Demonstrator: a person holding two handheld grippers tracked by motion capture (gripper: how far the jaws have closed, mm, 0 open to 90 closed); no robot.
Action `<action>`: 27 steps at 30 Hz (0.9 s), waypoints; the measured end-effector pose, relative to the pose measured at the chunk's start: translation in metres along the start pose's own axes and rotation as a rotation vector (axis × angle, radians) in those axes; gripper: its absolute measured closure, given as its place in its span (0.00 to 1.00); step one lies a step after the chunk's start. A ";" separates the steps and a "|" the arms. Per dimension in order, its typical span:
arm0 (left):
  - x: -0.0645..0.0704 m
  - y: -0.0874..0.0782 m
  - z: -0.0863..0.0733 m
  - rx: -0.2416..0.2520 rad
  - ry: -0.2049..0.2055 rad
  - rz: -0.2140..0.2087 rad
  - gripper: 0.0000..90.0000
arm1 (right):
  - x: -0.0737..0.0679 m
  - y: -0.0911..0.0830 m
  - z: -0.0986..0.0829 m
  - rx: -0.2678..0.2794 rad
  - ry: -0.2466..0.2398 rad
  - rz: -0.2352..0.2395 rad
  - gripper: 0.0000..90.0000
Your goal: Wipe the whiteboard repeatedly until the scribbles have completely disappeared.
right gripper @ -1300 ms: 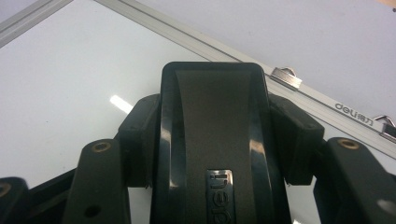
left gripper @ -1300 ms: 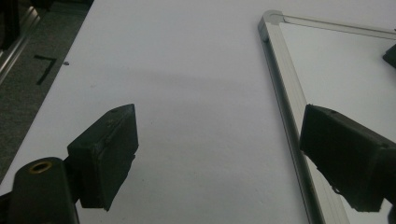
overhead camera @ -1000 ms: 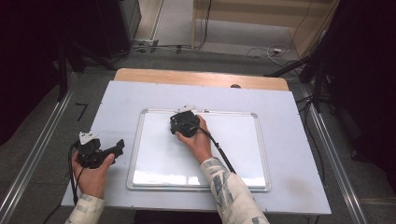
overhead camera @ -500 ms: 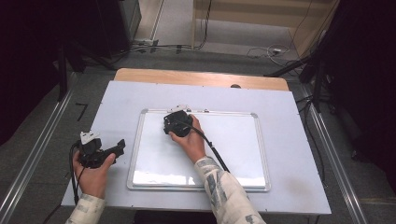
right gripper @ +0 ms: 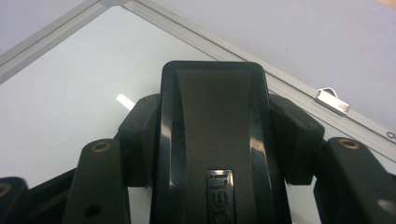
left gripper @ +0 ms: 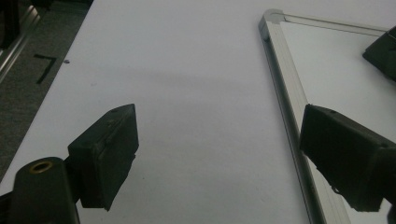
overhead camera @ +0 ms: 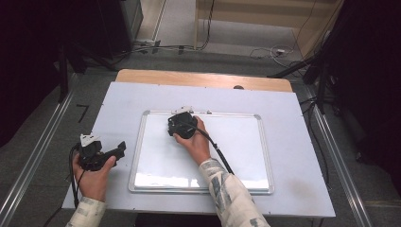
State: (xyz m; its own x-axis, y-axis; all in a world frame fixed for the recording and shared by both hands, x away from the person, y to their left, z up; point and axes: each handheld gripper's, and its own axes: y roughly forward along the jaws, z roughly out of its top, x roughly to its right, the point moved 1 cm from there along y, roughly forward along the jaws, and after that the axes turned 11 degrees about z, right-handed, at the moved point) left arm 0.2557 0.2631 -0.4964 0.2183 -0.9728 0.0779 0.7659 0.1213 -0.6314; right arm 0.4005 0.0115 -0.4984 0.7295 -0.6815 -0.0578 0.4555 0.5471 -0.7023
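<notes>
Since the earlier high view frames, the right gripper has slid leftward along the far part of the whiteboard, from near the board's middle toward its far left corner, while the left gripper has stayed where it was. The right gripper's jaws are clamped on a black whiteboard eraser, one jaw pressing each long side of it; the eraser's glossy black back with a small raised logo faces the right gripper view camera. The eraser sits on the white writing surface, close to the board's far edge and left of the board's centre, with the silver frame running just beyond it. A small metal clip sticks out from that far frame edge, a little to the right of the eraser. The person's right hand wraps the gripper from the near side, and a black cable trails back along the patterned sleeve. The whiteboard lies flat in the middle of a pale table, with light glare along its near edge. The left gripper rests at the near left of the table, well apart from the eraser and just left of the board's left frame; its jaws stand wide apart with nothing between them, only bare tabletop showing in the gap.
</notes>
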 end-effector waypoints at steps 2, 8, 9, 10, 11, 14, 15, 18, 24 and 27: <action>0.000 0.000 0.000 0.000 0.002 0.000 0.14 | 0.004 -0.002 -0.002 -0.001 0.006 -0.005 0.44; 0.000 0.000 0.000 -0.001 0.002 0.001 0.14 | 0.010 -0.006 -0.005 0.001 0.017 -0.012 0.44; 0.000 0.000 0.000 0.000 0.002 0.001 0.14 | 0.010 -0.006 -0.005 0.000 0.017 -0.012 0.44; 0.000 0.000 0.000 0.000 0.003 0.000 0.14 | 0.009 -0.006 -0.005 0.001 0.015 -0.016 0.44; 0.001 0.000 0.000 -0.001 0.002 -0.001 0.14 | 0.009 -0.006 -0.005 0.000 0.018 -0.018 0.44; 0.002 0.001 0.001 0.001 0.004 -0.002 0.14 | 0.006 -0.004 -0.004 0.002 0.015 -0.019 0.44; 0.003 0.001 0.001 0.002 0.004 -0.001 0.14 | 0.004 -0.003 -0.003 0.002 0.012 -0.017 0.44; 0.004 0.001 0.001 0.000 0.008 -0.003 0.14 | -0.002 0.000 0.000 0.000 0.003 -0.007 0.44; 0.003 0.002 0.001 0.001 0.004 -0.005 0.14 | -0.008 0.005 0.004 0.000 -0.008 0.001 0.44; 0.002 0.001 0.001 0.002 0.004 -0.005 0.14 | -0.008 0.005 0.003 0.001 -0.008 0.004 0.44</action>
State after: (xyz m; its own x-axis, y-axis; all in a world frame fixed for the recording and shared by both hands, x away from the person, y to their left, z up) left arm 0.2580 0.2612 -0.4962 0.2125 -0.9740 0.0780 0.7679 0.1171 -0.6298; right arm 0.3983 0.0212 -0.4987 0.7356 -0.6753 -0.0547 0.4530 0.5503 -0.7014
